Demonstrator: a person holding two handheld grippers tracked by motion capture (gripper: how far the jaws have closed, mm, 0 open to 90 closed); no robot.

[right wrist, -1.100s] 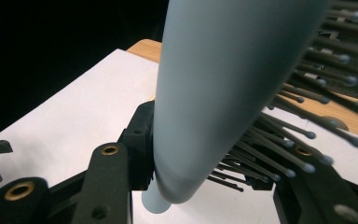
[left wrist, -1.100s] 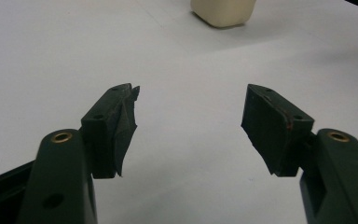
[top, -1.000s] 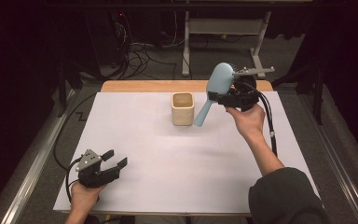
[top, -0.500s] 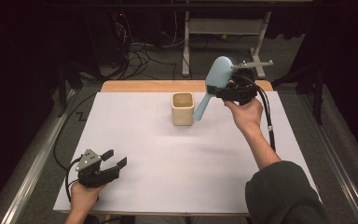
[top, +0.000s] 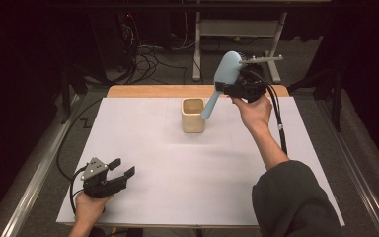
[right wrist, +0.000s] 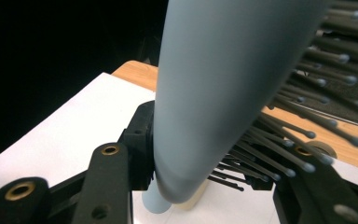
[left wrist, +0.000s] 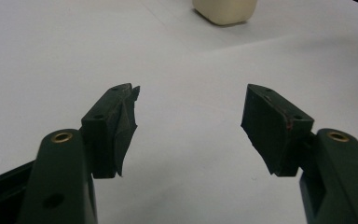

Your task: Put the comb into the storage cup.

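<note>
A light-blue hairbrush point(top: 226, 70) hangs tilted in the air, head up and handle down, with my right gripper point(top: 225, 89) shut on it near the neck. Its handle tip sits just right of a cream cup point(top: 193, 116) at the back middle of the white sheet. In the right gripper view the brush's back point(right wrist: 205, 93) and bristles sit between the black jaws of the right gripper point(right wrist: 200, 168). My left gripper point(top: 122, 167) rests at the front left, open with nothing in it. The left gripper point(left wrist: 189, 116) points toward the cup point(left wrist: 223, 9).
A white sheet point(top: 177, 173) covers the table, with a wooden edge point(top: 153, 91) showing at the back. Cables and a metal stand point(top: 237, 29) lie on the dark floor beyond. A black cable trails from the right gripper along the forearm.
My right hand has carried the hairbrush a little up and to the left, nearer the cup. The left gripper has stayed where it was.
</note>
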